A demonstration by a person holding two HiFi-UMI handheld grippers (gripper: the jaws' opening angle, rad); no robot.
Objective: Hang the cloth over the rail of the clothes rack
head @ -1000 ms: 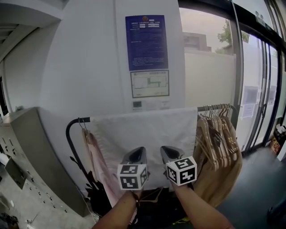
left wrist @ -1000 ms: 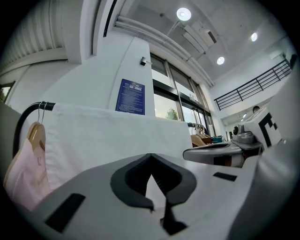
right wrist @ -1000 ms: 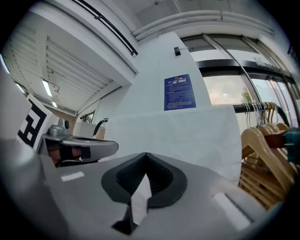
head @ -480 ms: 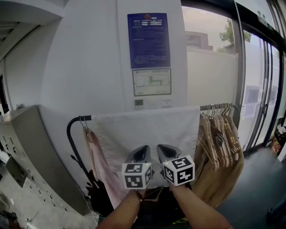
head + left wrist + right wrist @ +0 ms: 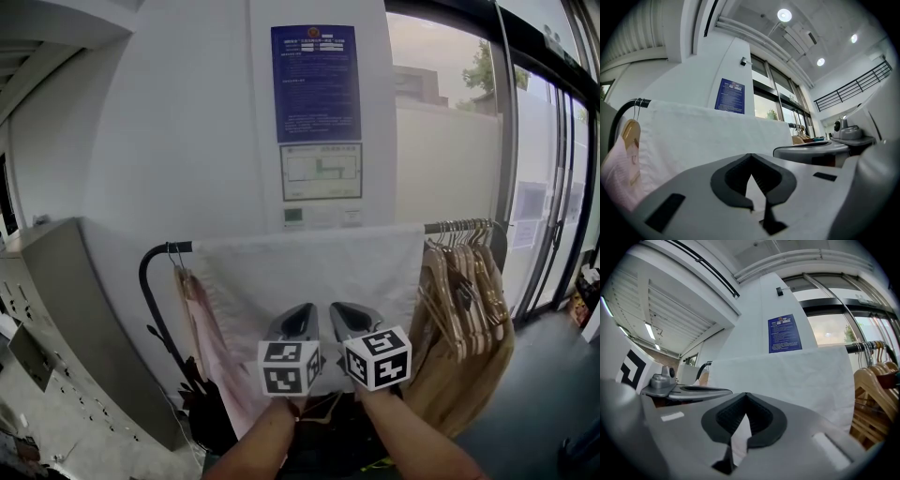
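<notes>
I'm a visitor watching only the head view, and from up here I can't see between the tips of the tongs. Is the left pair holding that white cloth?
Observer: No. The left gripper view shows the left tongs shut on nothing; the cloth hangs beyond them.
Operator: And the right pair?
Observer: The right tongs are shut and empty too.
Operator: Anything overhead?
Observer: Round ceiling lights, lit.

A blue notice (image 5: 316, 82) hangs on the white wall (image 5: 187, 141). Daylight pours through tall glass doors (image 5: 544, 187) at right, and a grey cabinet (image 5: 66, 309) stands left.
</notes>
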